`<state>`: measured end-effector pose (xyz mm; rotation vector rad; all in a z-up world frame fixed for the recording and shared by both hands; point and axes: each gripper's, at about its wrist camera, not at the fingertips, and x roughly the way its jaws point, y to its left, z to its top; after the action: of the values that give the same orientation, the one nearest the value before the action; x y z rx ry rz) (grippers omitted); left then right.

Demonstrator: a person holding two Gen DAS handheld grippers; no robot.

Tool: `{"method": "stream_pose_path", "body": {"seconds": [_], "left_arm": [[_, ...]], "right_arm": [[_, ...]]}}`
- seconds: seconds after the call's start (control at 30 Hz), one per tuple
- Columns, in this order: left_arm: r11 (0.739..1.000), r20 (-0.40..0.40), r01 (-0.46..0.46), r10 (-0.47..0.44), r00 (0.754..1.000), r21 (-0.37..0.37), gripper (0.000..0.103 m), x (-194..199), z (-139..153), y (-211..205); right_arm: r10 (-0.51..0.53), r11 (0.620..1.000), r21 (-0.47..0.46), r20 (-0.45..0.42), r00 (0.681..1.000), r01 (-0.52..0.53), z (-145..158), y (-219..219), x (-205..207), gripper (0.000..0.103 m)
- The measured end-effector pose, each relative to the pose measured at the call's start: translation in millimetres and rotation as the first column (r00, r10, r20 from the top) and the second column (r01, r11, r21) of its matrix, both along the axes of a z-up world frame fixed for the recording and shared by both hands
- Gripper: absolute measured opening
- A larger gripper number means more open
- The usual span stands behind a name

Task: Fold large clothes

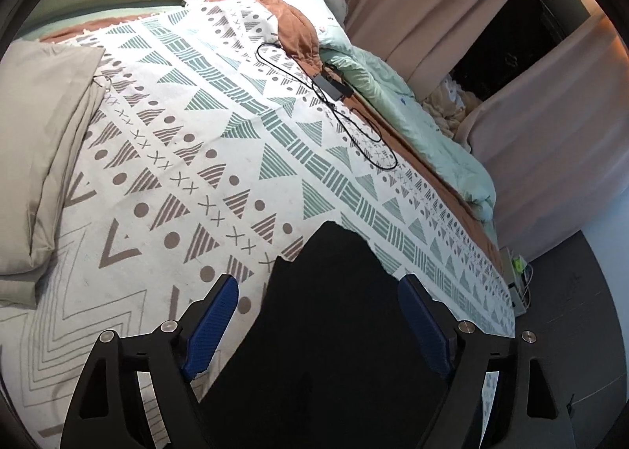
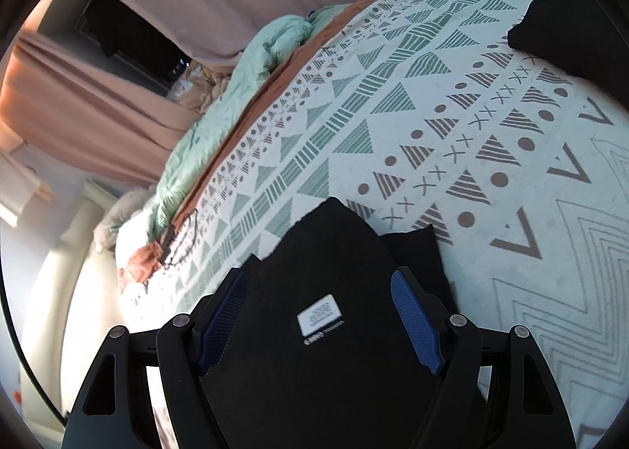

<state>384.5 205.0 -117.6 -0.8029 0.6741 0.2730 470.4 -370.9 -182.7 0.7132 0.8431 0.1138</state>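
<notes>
Black fabric garment (image 2: 314, 350) lies on the patterned white bedspread (image 1: 196, 158) beneath my left gripper (image 1: 318, 325) and right gripper (image 2: 320, 315), both released. I fear pinching bedspread along with cloth, or uneven corners.

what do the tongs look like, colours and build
Both pairs match. The left tongs and right tongs have black angular frames with triangular cut-outs and round silver pivot pins. Each finger carries a blue textured pad. No cables, sleeves or hands show in either view.
</notes>
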Motion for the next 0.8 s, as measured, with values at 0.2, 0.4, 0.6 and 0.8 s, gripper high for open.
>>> {"method": "stream_pose_path", "body": {"seconds": [0.2, 0.4, 0.6, 0.8], "left_arm": [[0.997, -0.091, 0.074, -0.071, 0.993, 0.034, 0.075, -8.3, -18.2, 4.0], [0.985, -0.200, 0.166, -0.152, 0.968, 0.054, 0.066, -19.6, -46.7, -3.8], [0.967, -0.283, 0.237, -0.201, 0.938, 0.098, 0.057, -29.8, -65.0, -11.3], [0.942, -0.318, 0.314, -0.264, 0.911, 0.119, 0.022, -24.1, -70.9, -22.9]], "right_arm": [[0.071, 0.992, -0.098, -0.037, 0.997, -0.075, -3.2, -3.0, -5.0, 0.076], [0.105, 0.985, -0.133, -0.076, 0.992, -0.114, -12.1, -10.3, -18.9, 0.070], [0.147, 0.969, -0.178, -0.148, 0.978, -0.173, -33.3, -8.3, -35.7, 0.064], [0.217, 0.945, -0.205, -0.187, 0.958, -0.254, -39.7, 4.8, -52.4, 0.029]]}}
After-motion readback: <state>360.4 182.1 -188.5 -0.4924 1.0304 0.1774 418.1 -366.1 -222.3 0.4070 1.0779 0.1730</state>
